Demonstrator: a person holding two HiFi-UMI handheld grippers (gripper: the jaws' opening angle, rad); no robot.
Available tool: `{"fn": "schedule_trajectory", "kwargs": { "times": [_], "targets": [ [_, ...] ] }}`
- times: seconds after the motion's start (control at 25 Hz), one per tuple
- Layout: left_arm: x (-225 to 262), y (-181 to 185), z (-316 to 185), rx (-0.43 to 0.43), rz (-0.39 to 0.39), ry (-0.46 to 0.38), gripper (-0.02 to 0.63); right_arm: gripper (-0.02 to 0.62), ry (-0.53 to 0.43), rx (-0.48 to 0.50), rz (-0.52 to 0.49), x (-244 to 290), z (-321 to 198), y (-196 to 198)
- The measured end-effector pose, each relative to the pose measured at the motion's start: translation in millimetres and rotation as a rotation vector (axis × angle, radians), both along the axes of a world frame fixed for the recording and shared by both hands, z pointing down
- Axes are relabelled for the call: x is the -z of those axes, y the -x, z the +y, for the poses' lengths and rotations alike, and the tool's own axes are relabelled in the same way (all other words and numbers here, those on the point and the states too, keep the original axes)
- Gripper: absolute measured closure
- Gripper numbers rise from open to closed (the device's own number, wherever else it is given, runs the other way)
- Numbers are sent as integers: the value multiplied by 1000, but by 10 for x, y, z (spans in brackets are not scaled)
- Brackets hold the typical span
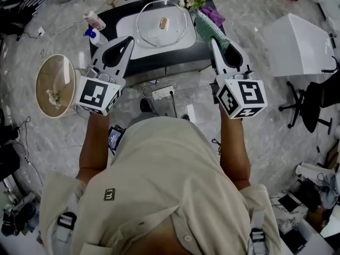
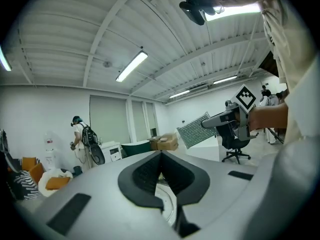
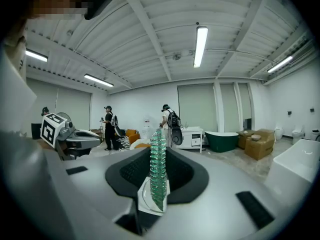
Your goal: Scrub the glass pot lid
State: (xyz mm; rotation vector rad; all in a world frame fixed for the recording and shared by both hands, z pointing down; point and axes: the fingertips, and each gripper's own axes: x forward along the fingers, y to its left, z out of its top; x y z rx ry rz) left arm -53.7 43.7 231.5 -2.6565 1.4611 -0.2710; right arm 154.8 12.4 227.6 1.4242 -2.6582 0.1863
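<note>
Dark counter (image 1: 164, 64) ahead: glass pot lid (image 1: 162, 23) lies flat in its white basin (image 1: 132, 42). Left claw (image 1: 129, 39) closed and empty; right claw (image 1: 214, 41) clamps a green scrubbing pad (image 1: 206, 28) just beside the lid.

Glass pot lid (image 1: 161, 24), twelve o'clock: clear, amber knob. White tray (image 1: 123, 23) beneath, on black table (image 1: 170, 62). Scrubbing cloth (image 3: 158, 169): green, bumpy dotted texture. Purple cloth (image 1: 214, 15), one o'clock. Left marker cube (image 1: 97, 95) and right marker cube (image 1: 243, 97): black-and-white squares.
</note>
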Motion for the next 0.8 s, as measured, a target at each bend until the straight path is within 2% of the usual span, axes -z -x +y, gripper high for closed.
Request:
{"fn": "schedule_trajectory", "kwargs": {
  "times": [0.28,0.52,0.8],
  "targets": [
    [-44,293,-234,-74,12,9,591,505,3,-64,18,-5,-150,319],
    [-86,579,-323,-110,40,12,591,505,0,-80,49,0,-246,691],
    [-264,807,-407,-79,73,26,591,505,10,-30,106,-88,-439,987]
  ]
}}
